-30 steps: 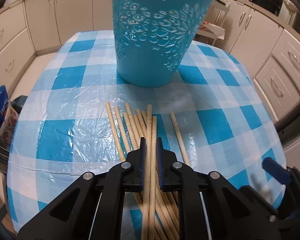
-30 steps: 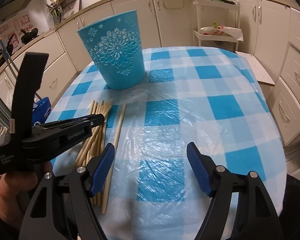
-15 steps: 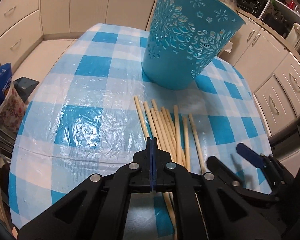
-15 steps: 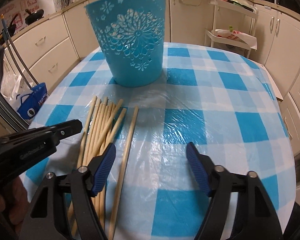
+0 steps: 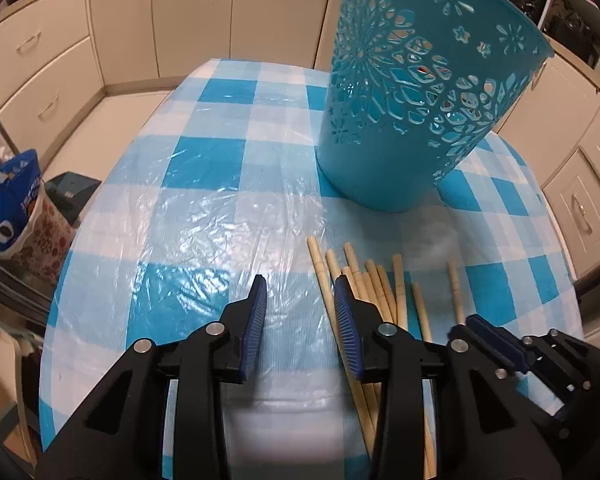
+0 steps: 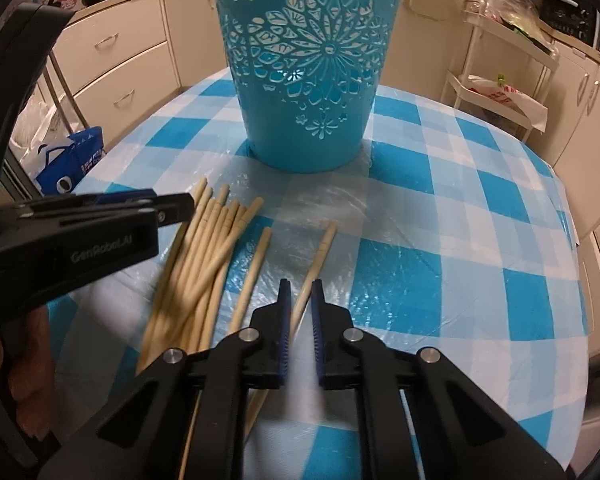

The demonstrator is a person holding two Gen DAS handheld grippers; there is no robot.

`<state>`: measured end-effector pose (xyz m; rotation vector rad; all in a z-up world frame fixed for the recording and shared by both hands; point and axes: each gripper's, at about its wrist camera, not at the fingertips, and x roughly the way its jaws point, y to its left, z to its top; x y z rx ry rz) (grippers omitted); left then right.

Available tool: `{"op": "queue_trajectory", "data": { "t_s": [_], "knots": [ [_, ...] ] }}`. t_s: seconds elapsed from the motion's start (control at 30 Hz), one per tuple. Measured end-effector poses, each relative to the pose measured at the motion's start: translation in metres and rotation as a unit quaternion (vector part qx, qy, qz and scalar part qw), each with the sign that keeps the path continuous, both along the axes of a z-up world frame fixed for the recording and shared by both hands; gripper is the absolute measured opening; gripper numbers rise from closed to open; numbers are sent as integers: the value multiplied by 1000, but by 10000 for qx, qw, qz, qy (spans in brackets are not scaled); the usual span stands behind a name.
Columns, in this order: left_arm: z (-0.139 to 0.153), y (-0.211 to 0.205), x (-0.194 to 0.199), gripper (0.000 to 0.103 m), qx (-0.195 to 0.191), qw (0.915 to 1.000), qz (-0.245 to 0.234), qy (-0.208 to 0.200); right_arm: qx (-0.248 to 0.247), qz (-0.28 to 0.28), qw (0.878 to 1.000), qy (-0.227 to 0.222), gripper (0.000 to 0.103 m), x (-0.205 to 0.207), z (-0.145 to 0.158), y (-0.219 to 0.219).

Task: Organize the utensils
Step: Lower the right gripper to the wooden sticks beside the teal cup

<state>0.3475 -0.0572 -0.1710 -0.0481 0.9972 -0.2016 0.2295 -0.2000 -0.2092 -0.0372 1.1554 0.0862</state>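
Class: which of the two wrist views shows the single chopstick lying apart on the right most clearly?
The right wrist view: the lone chopstick runs unobstructed into the right gripper. The left wrist view shows only its tip; the rest is hidden behind that gripper.

Black hand-held gripper, ribbed blue pads

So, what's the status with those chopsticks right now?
Left gripper just opened, empty. Right gripper just closing around one chopstick, grip unconfirmed. Remaining chopsticks on table; blue basket upright, nothing blocking.
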Motion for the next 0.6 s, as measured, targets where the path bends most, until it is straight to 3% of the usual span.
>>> {"op": "queue_trajectory", "data": {
  "t_s": [0.2,0.33,0.37,0.47,0.6],
  "knots": [
    [0,-7,2,33,171,9997,-171,-45,248,-8,9995,184,11,6,0,-10],
    [1,-14,-2,21,173,9984,-532,-108,533,-76,9981,294,34,11,0,-13],
    [1,-16,-3,16,167,9978,-625,-139,474,-67,9985,284,36,12,0,-13],
    [2,-25,-5,9,207,9935,-1108,-165,502,-171,9982,289,36,11,1,-19],
    [3,-26,-4,9,153,9861,-1647,-177,332,-130,9991,249,36,10,0,-23]
  ]
}}
